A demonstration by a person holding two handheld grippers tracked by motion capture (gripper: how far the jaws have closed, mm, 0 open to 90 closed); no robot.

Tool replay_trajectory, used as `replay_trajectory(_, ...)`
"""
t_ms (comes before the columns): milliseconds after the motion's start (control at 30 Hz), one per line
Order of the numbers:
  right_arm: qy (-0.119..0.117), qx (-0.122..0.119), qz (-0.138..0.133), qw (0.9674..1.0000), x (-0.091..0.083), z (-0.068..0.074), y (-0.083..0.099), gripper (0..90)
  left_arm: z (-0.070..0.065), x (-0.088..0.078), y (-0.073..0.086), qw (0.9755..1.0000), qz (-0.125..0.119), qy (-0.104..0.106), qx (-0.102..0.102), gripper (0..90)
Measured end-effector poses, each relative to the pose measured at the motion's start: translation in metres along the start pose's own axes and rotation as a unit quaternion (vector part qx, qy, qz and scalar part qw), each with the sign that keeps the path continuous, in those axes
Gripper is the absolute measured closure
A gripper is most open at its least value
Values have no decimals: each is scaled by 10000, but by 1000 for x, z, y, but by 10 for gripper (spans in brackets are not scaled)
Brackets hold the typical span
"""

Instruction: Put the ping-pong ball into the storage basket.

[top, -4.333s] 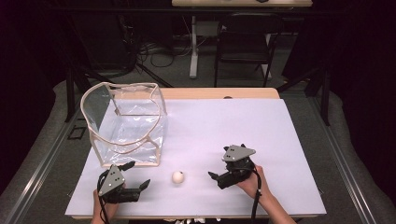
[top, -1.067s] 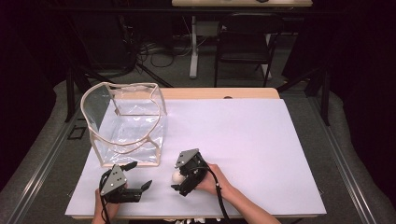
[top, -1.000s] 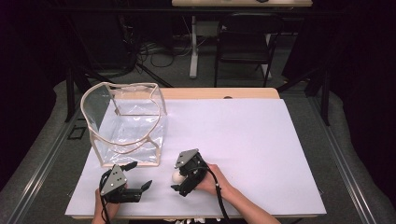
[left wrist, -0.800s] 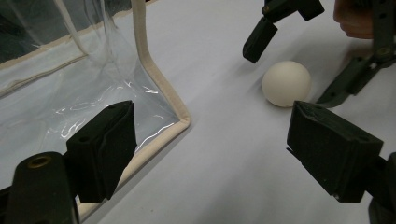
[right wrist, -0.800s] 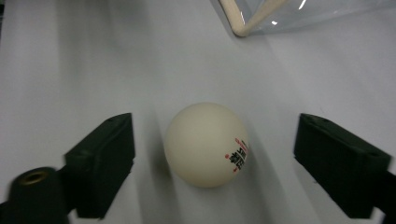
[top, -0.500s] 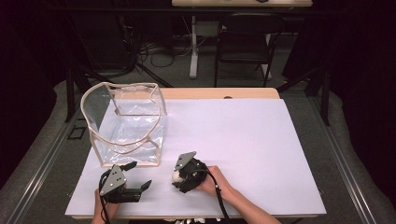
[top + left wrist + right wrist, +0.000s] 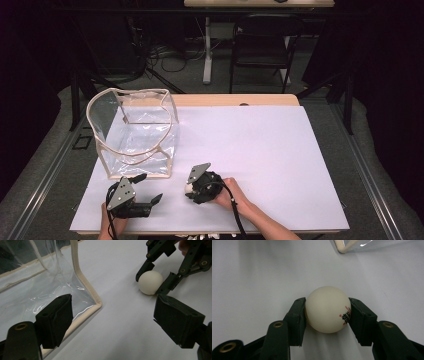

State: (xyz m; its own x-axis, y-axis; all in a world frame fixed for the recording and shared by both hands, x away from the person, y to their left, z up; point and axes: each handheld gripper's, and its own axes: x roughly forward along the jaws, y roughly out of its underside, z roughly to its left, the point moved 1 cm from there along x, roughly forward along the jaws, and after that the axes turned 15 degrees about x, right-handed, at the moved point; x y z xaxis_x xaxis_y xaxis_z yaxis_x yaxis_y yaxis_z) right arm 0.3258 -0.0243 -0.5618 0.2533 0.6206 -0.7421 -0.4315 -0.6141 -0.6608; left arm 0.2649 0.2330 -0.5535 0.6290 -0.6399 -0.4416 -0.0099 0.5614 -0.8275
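A small white ball [image 7: 327,312] is seen in the middle of the right gripper view, squeezed between the two black jaws of the right gripper [image 7: 327,315], one jaw pressed on each side of it. Some red and black print is seen on the ball's lower right side. In the high view, the ball is found low in the frame, a little left of the middle, on the white surface [image 7: 280,150]. The left gripper [image 7: 145,192] is seen at the lower left of that view, with its jaws spread wide apart and nothing held between them. A clear bag with a cream trim [image 7: 135,132] is stood open on the surface, at the left of the frame, near both grippers.
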Motion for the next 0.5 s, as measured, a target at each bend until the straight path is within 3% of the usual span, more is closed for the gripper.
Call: replay_trajectory(500,162,-94,-56,9998,-10,2,-4,503,-1,0,-1,10000,-26,46,35,159)
